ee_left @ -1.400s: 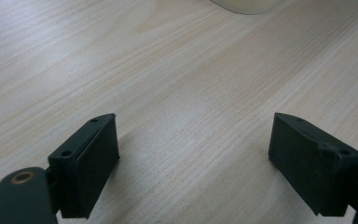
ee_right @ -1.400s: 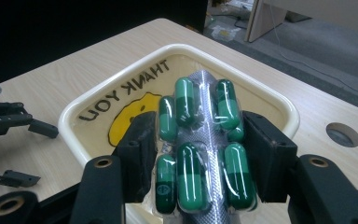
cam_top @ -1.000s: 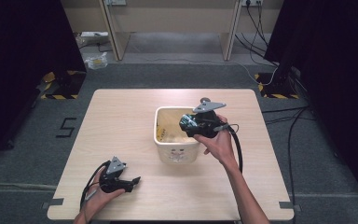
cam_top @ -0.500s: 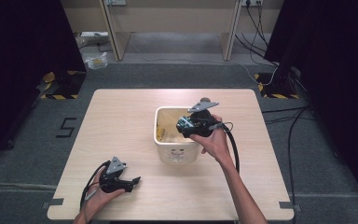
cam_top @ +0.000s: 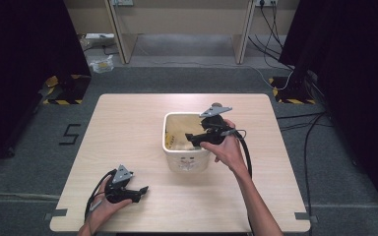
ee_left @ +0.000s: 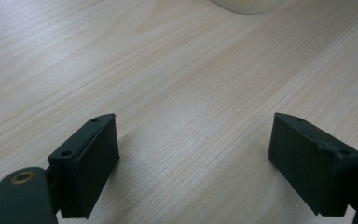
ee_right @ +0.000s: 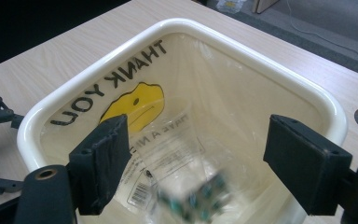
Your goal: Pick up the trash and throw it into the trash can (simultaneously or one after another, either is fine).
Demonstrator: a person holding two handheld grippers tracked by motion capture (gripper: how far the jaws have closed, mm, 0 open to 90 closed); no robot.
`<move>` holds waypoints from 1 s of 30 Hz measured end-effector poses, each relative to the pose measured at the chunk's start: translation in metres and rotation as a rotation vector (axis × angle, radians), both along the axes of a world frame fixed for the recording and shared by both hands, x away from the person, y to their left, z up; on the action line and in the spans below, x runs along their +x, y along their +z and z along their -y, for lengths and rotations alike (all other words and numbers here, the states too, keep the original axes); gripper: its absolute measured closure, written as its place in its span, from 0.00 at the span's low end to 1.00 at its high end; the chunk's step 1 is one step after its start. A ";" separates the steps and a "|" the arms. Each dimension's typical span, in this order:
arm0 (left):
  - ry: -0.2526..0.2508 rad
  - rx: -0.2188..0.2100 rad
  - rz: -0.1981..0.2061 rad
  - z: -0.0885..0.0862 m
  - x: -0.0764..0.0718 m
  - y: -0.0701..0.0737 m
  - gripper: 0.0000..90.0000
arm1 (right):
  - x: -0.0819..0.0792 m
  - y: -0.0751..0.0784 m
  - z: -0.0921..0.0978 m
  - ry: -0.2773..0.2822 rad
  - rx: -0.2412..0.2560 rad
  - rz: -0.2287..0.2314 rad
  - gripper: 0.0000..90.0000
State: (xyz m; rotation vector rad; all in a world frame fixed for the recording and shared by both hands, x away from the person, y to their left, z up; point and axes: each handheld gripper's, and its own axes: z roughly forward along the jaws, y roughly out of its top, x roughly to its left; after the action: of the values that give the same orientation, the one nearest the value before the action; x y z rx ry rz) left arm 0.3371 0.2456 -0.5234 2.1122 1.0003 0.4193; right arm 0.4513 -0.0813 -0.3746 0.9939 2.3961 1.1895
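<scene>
A cream bin stands in the middle of the wooden table. It is lined with a clear plastic bag printed THANK YOU with a yellow face. My right gripper hovers over the bin's right side and points into it. Its jaws stand open with nothing between them. Below them, inside the bin, is a small blurred whitish object with green spots. My left gripper rests open on the table near the front left, its jaws around bare wood.
The bin's base shows at the top of the left gripper view. Cables trail from both grippers. Grey carpet with yellow-black floor markers surrounds the table, and desk legs stand beyond the far edge.
My right gripper has shifted slightly left and down over the bin. The left gripper has stayed where it was.
</scene>
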 end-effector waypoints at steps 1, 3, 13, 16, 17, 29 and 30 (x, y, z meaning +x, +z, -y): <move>0.000 0.000 0.000 0.000 0.000 0.000 0.17 | 0.000 0.001 0.001 0.000 0.003 0.003 0.24; 0.000 0.000 0.000 0.000 0.000 0.000 0.17 | 0.000 0.001 0.002 -0.003 0.007 0.006 0.24; 0.000 0.001 -0.001 0.000 0.000 0.000 0.17 | -0.004 0.005 0.012 -0.016 0.032 0.016 0.25; 0.000 0.000 0.000 0.000 0.000 0.000 0.17 | -0.006 0.007 0.016 -0.022 0.040 0.024 0.25; 0.000 0.000 0.000 0.000 0.000 0.000 0.17 | -0.007 0.008 0.018 -0.022 0.045 0.028 0.25; 0.000 0.000 0.000 0.000 0.000 0.000 0.17 | -0.019 0.013 0.042 -0.053 0.063 0.060 0.23; 0.000 0.000 0.000 0.000 0.000 0.000 0.17 | -0.020 0.013 0.044 -0.056 0.062 0.064 0.23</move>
State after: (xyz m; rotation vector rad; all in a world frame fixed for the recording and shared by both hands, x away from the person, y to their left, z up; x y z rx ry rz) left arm 0.3371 0.2456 -0.5234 2.1124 1.0002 0.4192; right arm 0.4315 -0.1255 -0.3618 1.0190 2.2794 1.2634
